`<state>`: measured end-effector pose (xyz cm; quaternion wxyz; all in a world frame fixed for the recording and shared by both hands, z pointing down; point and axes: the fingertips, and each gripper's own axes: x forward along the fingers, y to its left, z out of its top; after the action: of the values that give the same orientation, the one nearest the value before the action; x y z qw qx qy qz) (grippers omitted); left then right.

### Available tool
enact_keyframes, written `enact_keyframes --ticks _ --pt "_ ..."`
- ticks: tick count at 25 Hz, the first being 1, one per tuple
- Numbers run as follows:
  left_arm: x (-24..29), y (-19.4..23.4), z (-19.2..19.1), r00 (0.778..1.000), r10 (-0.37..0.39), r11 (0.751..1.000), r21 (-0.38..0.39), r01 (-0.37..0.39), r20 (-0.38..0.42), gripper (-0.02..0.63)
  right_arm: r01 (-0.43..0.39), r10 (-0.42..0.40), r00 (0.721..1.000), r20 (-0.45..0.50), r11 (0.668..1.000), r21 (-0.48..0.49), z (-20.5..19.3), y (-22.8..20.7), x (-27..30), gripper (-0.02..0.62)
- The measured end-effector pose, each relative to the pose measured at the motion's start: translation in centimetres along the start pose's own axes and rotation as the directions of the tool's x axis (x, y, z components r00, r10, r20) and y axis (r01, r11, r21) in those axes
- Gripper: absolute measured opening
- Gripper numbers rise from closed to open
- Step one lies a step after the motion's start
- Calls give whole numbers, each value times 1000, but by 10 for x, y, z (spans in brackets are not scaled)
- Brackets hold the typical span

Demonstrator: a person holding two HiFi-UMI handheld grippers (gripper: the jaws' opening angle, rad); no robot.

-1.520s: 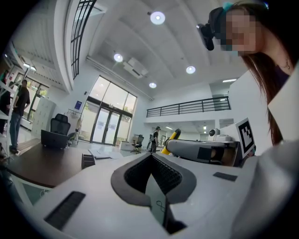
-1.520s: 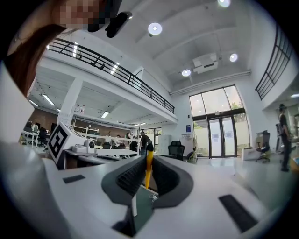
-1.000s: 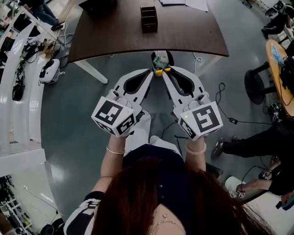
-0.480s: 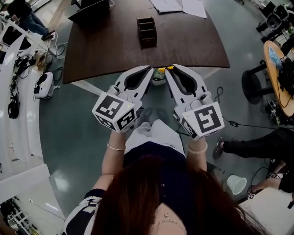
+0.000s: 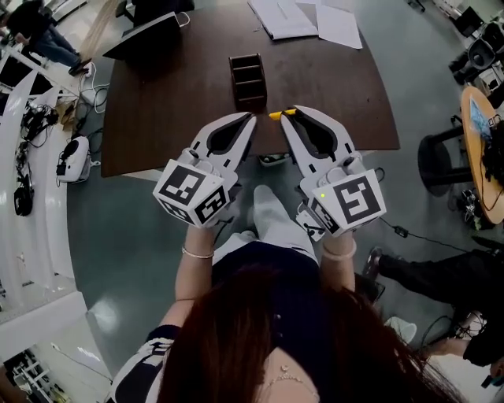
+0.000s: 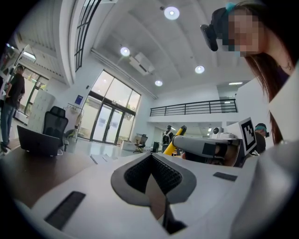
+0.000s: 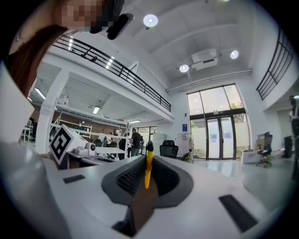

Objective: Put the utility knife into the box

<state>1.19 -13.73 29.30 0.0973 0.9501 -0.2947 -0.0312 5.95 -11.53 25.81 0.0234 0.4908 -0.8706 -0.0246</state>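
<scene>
A dark brown box with open compartments stands on the dark wooden table. My right gripper is shut on a yellow utility knife, which sticks out leftward at its tips, just over the table's near edge and short of the box. In the right gripper view the knife stands upright between the shut jaws of the right gripper. My left gripper hovers beside it, shut with nothing in it. The left gripper view shows the left gripper, the right gripper and the knife.
A laptop sits at the table's far left and papers lie at its far edge. A round stool and a round table stand to the right. A white device and cables lie on the floor at left.
Both grippers have moved forward from over the floor to the table's near edge, the knife still held. The box now lies closer to the gripper tips.
</scene>
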Motion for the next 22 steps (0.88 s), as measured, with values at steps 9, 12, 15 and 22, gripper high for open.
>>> enact_keyframes --ticks 9,12,15,22 --pt "75 70 19 995 97 995 14 -97 22 2 -70 70 998 9 997 15 -6 -80 72 52" --pt "86 86 22 992 122 992 18 -123 23 2 -90 90 996 4 996 22 -9 -92 91 52" --pt "91 101 27 991 134 991 23 -134 25 2 -101 101 995 7 994 31 -9 -99 107 52" --pt "94 150 22 990 136 990 -18 -137 -23 2 -95 98 994 -47 993 68 -23 -98 153 52"
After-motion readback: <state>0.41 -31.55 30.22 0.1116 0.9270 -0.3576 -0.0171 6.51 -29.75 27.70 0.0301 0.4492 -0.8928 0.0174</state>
